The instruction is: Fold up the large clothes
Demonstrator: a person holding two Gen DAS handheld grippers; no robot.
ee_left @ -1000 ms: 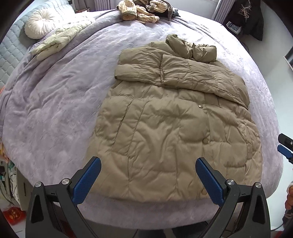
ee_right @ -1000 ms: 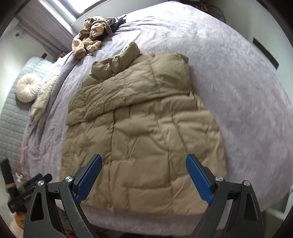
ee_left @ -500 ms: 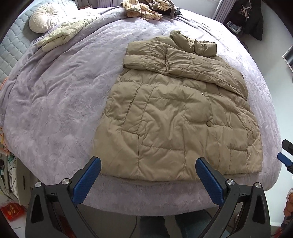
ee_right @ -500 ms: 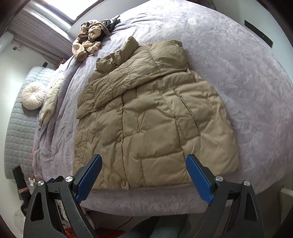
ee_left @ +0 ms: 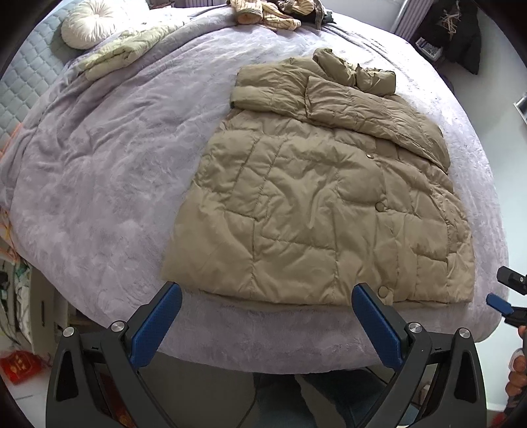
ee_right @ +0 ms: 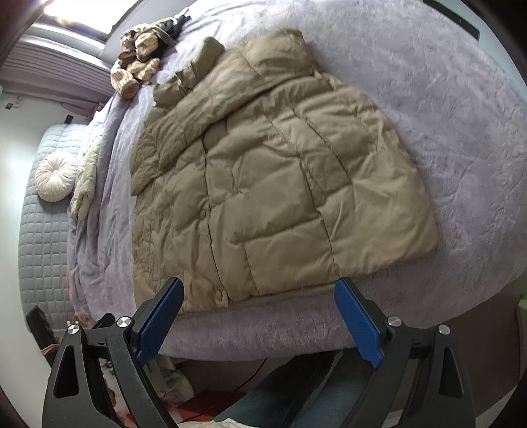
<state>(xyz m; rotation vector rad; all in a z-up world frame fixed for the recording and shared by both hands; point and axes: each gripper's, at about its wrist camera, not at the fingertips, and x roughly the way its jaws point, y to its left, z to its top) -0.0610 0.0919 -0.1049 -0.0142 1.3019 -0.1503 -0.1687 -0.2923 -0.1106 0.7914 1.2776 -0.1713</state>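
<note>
A tan quilted puffer jacket [ee_left: 322,204] [ee_right: 270,184] lies flat on a lilac bed cover [ee_left: 98,171] [ee_right: 461,98], front up, both sleeves folded across the chest and the hood bunched at the far end. Its hem runs along the bed's near edge. My left gripper [ee_left: 266,306] hangs open just short of the hem, nothing between its blue pads. My right gripper [ee_right: 260,296] is open too, held off the bed edge below the hem. The right gripper's tip [ee_left: 500,303] shows at the right border of the left wrist view.
A striped garment heap [ee_left: 266,13] [ee_right: 138,66] lies at the bed's far end. A round white cushion [ee_left: 89,23] [ee_right: 54,177] and a pale folded blanket [ee_left: 128,52] sit at the headboard side. A person's trouser legs [ee_left: 296,401] stand below the bed edge.
Both grippers have drawn back from over the jacket to beyond the bed's near edge. The jacket lies as before. Both stay open.
</note>
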